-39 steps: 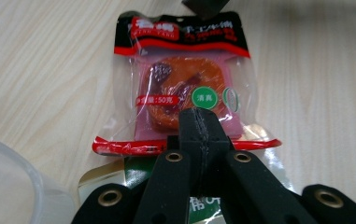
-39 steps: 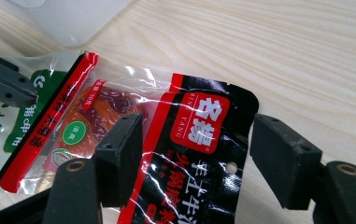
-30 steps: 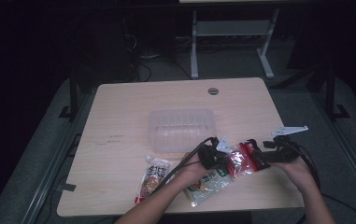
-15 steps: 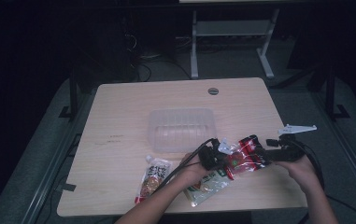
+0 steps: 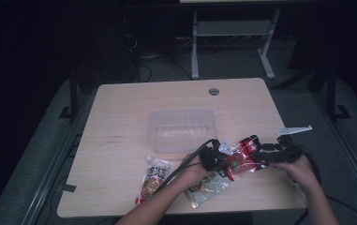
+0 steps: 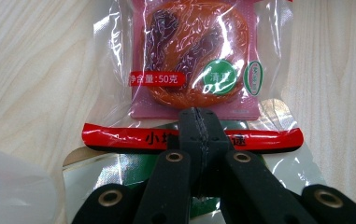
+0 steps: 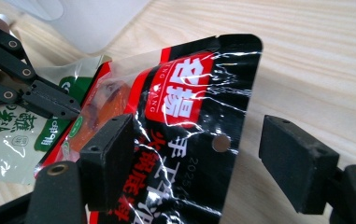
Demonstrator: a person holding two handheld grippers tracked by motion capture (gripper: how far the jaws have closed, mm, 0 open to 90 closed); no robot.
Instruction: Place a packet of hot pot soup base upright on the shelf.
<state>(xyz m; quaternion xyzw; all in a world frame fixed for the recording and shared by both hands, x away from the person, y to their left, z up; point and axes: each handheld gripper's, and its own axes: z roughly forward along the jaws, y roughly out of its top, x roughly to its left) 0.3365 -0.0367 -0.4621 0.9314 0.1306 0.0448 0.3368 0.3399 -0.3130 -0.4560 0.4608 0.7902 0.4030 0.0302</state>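
A red snack packet (image 5: 242, 157) with a clear window over an orange-brown filling (image 6: 194, 60) lies low over the table between both hands. My left gripper (image 5: 219, 158) (image 6: 199, 122) is shut on the packet's red sealed edge. The packet's black and red printed end (image 7: 185, 112) stands between the jaws of my right gripper (image 5: 260, 154) (image 7: 199, 161), which have just been opening. The right pad (image 7: 297, 158) is well clear of the foil, while the left pad (image 7: 108, 158) sits close against it. The left gripper's jaws (image 7: 49, 105) also show in the right gripper view.
A clear plastic tray (image 5: 183, 129) sits mid-table behind the hands. A green and white packet (image 5: 209, 185) lies under the left hand, and another packet (image 5: 152, 177) lies to its left. The table's front edge (image 5: 181, 213) is near, and a cable hole (image 5: 213, 91) is at the back.
The right hand has edged only slightly beside the red packet. The left hand and the packet stay where they were.
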